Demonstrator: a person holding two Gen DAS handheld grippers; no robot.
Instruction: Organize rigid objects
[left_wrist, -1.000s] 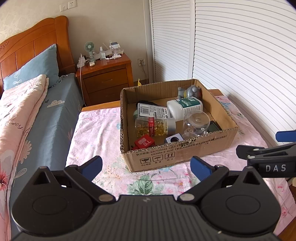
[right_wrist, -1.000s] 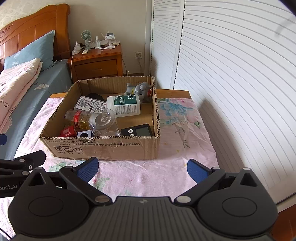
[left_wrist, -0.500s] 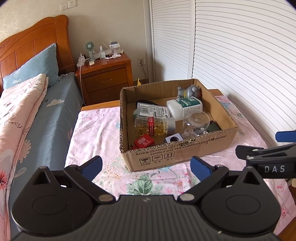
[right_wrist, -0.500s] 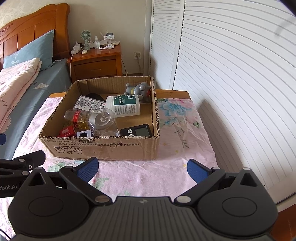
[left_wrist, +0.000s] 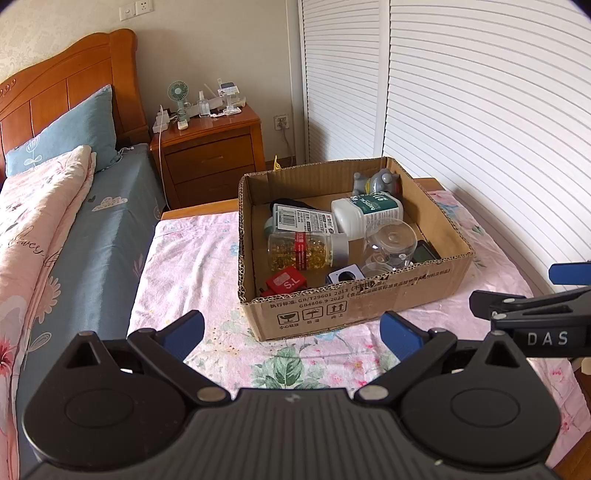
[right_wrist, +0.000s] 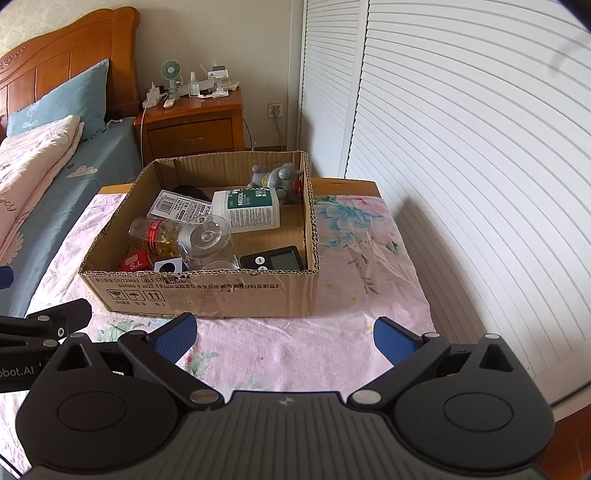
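Brown cardboard box (left_wrist: 369, 306) on pink floral cloth (left_wrist: 192, 266); blue-padded black left tongs (left_wrist: 291, 332).

A table (right_wrist: 343, 182) under a pink floral cloth (right_wrist: 280, 343) carries a cardboard box (right_wrist: 207, 291)

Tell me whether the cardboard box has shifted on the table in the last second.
No. In the right wrist view the cardboard box keeps its place against the flower print beside it; only the camera drifts slightly.
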